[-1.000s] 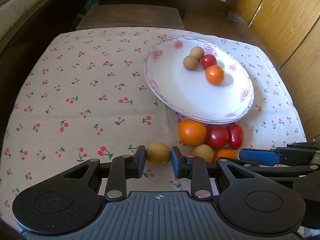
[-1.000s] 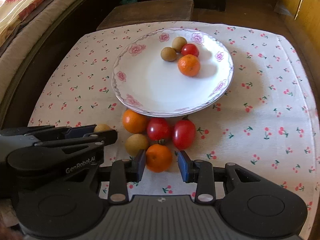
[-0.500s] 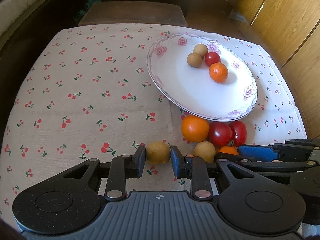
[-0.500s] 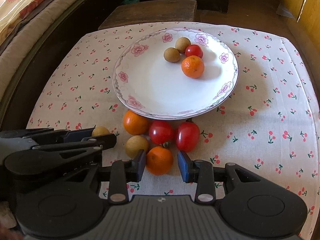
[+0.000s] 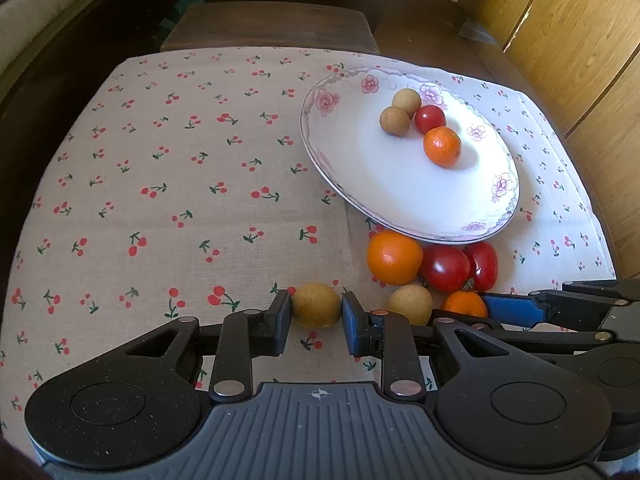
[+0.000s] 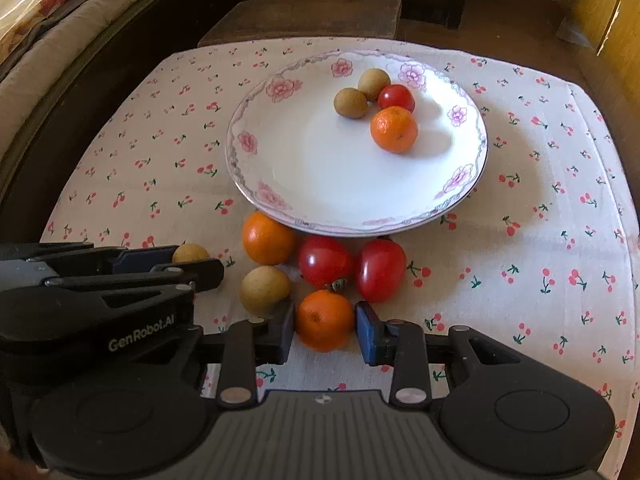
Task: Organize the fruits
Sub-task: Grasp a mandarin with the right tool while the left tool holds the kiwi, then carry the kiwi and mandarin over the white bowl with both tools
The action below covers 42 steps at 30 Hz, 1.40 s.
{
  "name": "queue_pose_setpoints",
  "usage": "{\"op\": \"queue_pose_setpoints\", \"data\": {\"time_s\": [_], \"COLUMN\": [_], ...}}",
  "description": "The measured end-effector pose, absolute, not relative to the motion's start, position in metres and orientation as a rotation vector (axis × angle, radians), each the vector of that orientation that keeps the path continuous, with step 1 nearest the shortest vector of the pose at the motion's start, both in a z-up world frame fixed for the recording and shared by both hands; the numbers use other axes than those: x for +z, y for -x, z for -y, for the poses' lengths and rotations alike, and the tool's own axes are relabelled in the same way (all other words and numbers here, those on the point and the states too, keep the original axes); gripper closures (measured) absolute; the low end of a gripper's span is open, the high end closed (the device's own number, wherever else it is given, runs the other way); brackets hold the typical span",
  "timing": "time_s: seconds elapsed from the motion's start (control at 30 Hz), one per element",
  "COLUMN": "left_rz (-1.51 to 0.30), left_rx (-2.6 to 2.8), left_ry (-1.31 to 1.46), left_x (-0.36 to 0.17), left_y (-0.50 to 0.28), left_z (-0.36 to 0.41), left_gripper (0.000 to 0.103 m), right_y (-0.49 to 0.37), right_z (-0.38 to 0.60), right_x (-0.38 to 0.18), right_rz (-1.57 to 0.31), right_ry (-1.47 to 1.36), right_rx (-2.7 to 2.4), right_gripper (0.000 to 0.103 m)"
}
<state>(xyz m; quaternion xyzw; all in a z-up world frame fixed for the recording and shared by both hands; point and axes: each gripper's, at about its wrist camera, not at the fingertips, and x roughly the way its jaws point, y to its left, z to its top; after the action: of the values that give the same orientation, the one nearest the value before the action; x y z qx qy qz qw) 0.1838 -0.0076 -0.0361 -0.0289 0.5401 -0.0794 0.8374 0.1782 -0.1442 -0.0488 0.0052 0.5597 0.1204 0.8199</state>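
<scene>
The left hand-held gripper is closed on a small tan-brown round fruit, its two pads pressed against the fruit's sides, low over the cherry-print cloth that covers the desk. The right hand-held gripper grips a small orange in the same way; its jaws have just been closing, and both pads now touch the peel.

The step in hand looks like a double pick: each gripper has taken one loose fruit from the cluster in front of the plate. The next move probably calls for lifting both fruits straight up, clear of their neighbours, then carrying them forward over the near rim of the white floral plate and setting them down on its bare area, away from the pieces already there so nothing gets knocked.

Just beyond the held orange lie two red tomatoes, touching each other, with a larger orange beside them against the plate's edge and another tan fruit close to the right gripper's left pad. On the plate sit two tan fruits, a small red tomato and an orange, bunched at the far side.

The gripped tan fruit has a dull, slightly rough skin; the orange is glossy and dimpled. Both are round and likely to roll when released.
</scene>
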Motion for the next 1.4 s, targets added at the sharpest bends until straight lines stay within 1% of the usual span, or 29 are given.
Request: {"op": "queue_pose_setpoints", "data": {"time_s": [0.7,0.8,0.83,0.93,1.4], "left_rz": [-1.132,-1.122,-1.119,-1.125,-1.132], "left_rx": [-0.195,-0.192,-0.193,-0.196,-0.166], "left_ry": [0.036,0.086,0.086,0.065,0.004], "left_x": [-0.03,-0.028,-0.028,-0.033,-0.037], "left_y": [-0.167,-0.172,-0.173,-0.177,-0.169], "left_z": [0.008,0.006,0.008,0.014,0.016], "left_gripper": [0.066,0.065,0.063,0.061,0.061], "right_y": [-0.141,-0.143,-0.144,-0.147,-0.151], "right_z": [0.156,0.155,0.155,0.156,0.162], "right_x": [-0.032,-0.033,-0.033,-0.035,-0.042], "right_rz": [-1.171,-1.173,-1.177,-1.176,-1.18], "right_ry": [0.015,0.005,0.003,-0.005,0.014], "right_rx": [0.256,0.254,0.258,0.257,0.22], "right_gripper": [0.07,0.07,0.07,0.07,0.07]}}
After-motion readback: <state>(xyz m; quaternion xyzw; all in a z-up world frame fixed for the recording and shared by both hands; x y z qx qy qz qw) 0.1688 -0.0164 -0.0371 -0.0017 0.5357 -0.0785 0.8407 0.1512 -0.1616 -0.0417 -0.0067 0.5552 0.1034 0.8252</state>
